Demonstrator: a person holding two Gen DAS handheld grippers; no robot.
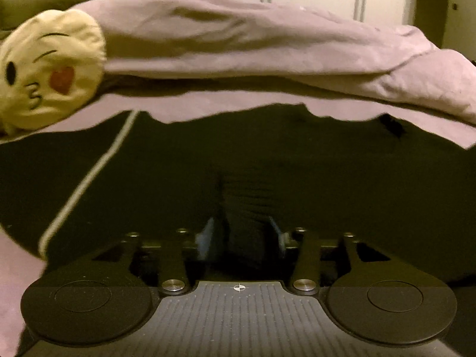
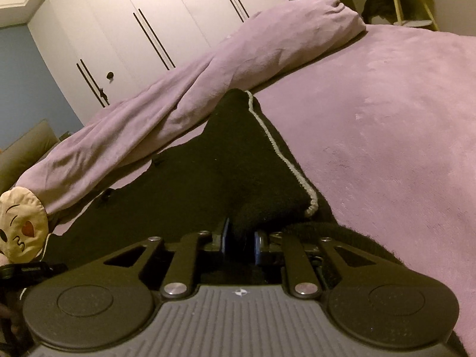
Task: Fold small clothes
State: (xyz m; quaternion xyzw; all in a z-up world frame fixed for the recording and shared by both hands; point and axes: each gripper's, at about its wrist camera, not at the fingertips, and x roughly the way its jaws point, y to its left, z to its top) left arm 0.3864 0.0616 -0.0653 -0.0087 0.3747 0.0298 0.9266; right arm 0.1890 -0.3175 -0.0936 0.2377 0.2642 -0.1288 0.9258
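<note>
Garment [image 1: 267,160]: black knit with a white trim line [image 2: 278,145], lying on the purple bed cover [image 2: 386,113], both claws on it at the near edge. Left claw [image 1: 242,235] is closed down on a bunched ridge of the black fabric; you've got a thick pinch, pads barely visible either side of it. Right claw [image 2: 241,238] is likewise clamped on a lifted fold, the trimmed corner standing up just past the fingers [image 2: 226,232]. Risks, near to far: the knit looks thick and loose, so a pinch of several layers may shed the bottom one when you lift, leaving a lopsided fold. I can't tell how many layers each claw actually holds. If you move the two claws at different heights or speeds, the span between them will likely twist and the trim edge won't line up. Plush cover under it probably grips the knit, so dragging instead of lifting could bunch the far edge. Farther out, the rolled purple blanket [image 1: 238,38] sits right behind the garment's far hem, with the emoji cushion [image 1: 50,65] at its end; fold too long a throw and you'd land fabric on that roll instead of flat.
</note>
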